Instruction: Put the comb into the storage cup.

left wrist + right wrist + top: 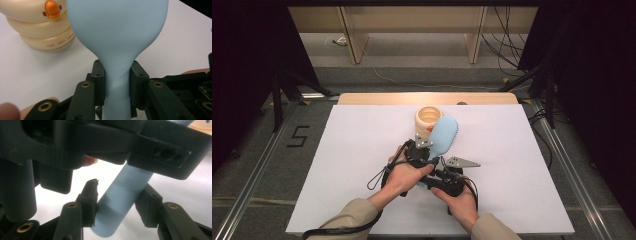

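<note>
Left gripper (117, 82) clamps the blue silicone brush (117, 32) at its neck; right gripper (117, 207) grasps the handle end. A cream ringed cup (429, 120) stands just behind the brush head on the white table (357, 150).

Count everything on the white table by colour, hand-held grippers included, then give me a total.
Light blue: 1, the brush
Cream: 1, the ringed cup with an orange button
Black: 2, the left hand-held gripper and the right hand-held gripper
Total: 4
</note>
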`<action>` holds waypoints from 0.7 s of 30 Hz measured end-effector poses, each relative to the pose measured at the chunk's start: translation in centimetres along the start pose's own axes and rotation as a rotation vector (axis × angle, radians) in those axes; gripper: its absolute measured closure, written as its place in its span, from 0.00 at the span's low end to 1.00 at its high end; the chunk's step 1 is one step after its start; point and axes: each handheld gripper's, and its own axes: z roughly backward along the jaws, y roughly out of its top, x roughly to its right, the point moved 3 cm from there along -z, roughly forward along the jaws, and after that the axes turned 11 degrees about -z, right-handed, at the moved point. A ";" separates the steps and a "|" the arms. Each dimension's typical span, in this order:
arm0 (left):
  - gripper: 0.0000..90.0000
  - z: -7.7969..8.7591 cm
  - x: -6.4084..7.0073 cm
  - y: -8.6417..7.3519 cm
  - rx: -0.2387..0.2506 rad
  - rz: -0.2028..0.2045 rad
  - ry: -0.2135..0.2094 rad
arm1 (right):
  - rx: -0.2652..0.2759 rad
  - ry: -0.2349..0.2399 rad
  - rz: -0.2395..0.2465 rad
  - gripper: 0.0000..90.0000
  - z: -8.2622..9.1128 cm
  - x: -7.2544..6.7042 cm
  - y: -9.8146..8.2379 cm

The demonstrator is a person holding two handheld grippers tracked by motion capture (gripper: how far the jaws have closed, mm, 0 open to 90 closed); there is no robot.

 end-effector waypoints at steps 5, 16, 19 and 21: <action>0.77 0.1 -0.1 0.0 -0.002 0.001 -0.002 | 0.003 0.016 -0.030 0.65 0.0 0.2 0.1; 0.77 0.4 -0.2 0.0 -0.002 -0.005 -0.008 | 0.006 0.080 -0.150 0.72 0.0 0.7 0.2; 0.77 0.4 -0.3 -0.1 -0.003 -0.011 -0.012 | 0.005 0.106 -0.201 0.73 -0.1 0.9 0.2; 0.76 0.4 -0.3 -0.1 0.000 -0.014 -0.014 | 0.003 0.118 -0.222 0.73 0.0 1.0 0.2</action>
